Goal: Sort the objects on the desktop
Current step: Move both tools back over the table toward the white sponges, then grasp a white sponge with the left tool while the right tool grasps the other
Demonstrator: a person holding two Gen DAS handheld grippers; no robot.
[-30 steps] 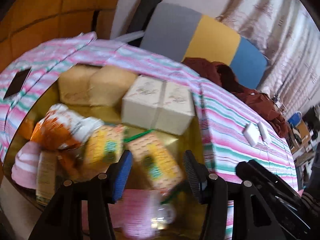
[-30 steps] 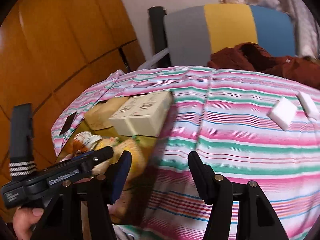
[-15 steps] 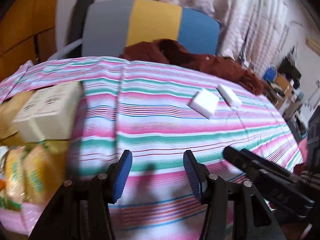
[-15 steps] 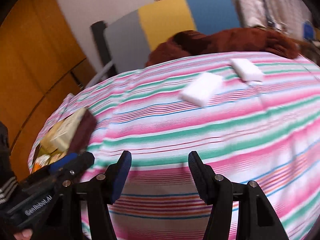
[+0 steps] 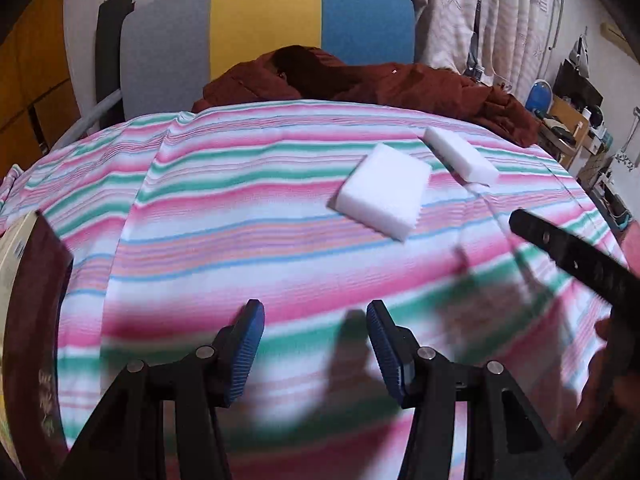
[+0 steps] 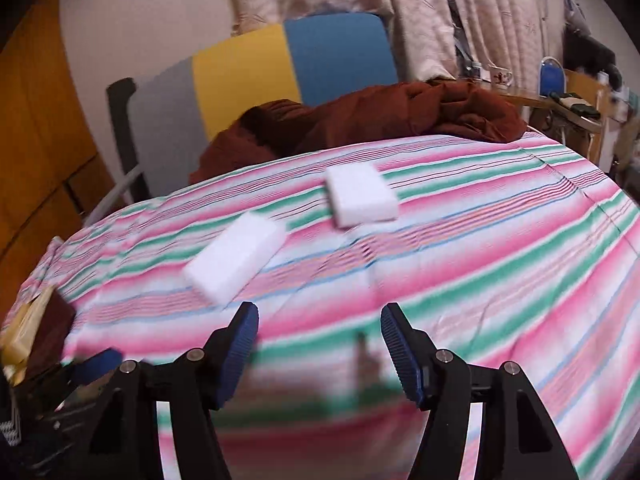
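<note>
Hovering spread and empty: left gripper point(image 5: 316, 344) and right gripper point(image 6: 318, 350), both low over the striped surface point(image 5: 240, 216), with the near white block point(image 6: 236, 262) lying just ahead of the right gripper and the far white block point(image 6: 362, 196) a little beyond, apart from it. Judging a block to be the likely pick: squaring the blue pads across its narrow width, pressing gently since it looks soft. Showing no readable writing anywhere; only blurred marks on the box point(image 5: 28, 300) at the left edge.

black tool point(image 5: 315, 344) frames, silver screws; ribbed blue fingers point(image 6: 240, 344)
</note>
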